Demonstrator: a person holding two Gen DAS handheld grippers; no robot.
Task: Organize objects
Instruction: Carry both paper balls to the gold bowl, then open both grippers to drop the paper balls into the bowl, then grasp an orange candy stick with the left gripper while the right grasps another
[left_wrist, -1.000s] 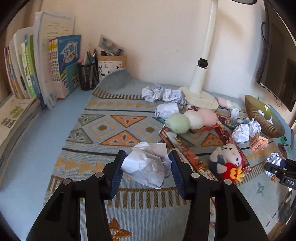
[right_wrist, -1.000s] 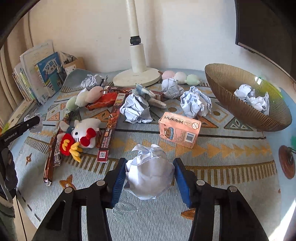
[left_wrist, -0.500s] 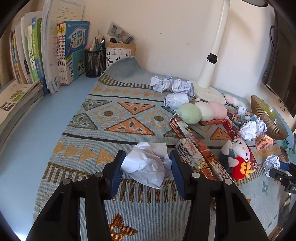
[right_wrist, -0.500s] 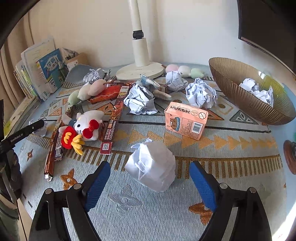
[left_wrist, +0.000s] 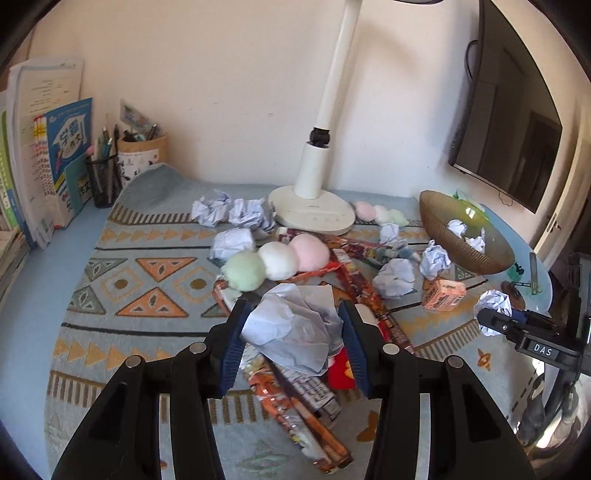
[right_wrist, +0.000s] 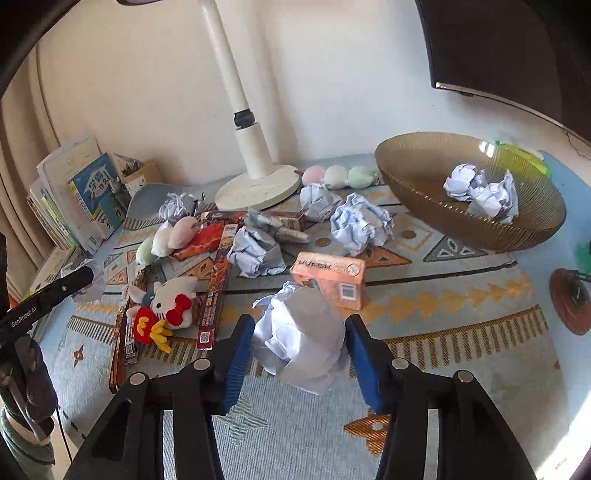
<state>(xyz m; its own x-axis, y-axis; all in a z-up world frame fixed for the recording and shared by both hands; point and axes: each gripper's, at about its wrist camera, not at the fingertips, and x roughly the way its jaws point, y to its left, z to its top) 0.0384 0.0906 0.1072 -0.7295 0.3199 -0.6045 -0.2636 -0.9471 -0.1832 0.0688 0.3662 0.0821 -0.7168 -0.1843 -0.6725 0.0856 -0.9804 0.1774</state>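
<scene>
Gripper (right_wrist: 299, 354) with paper ball (right_wrist: 301, 341) above patterned cloth (right_wrist: 461, 332)

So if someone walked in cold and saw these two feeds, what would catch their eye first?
Probably the crumpled paper ball pinched in the left gripper, and a second paper ball that the right gripper has just closed on again. Next, the gold bowl at the right of the patterned mat, already holding paper balls. Then the clutter mid-mat: the white cat plush, the orange carton and the lamp base behind.

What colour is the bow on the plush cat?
Red bow, clearest in the right wrist view.
</scene>
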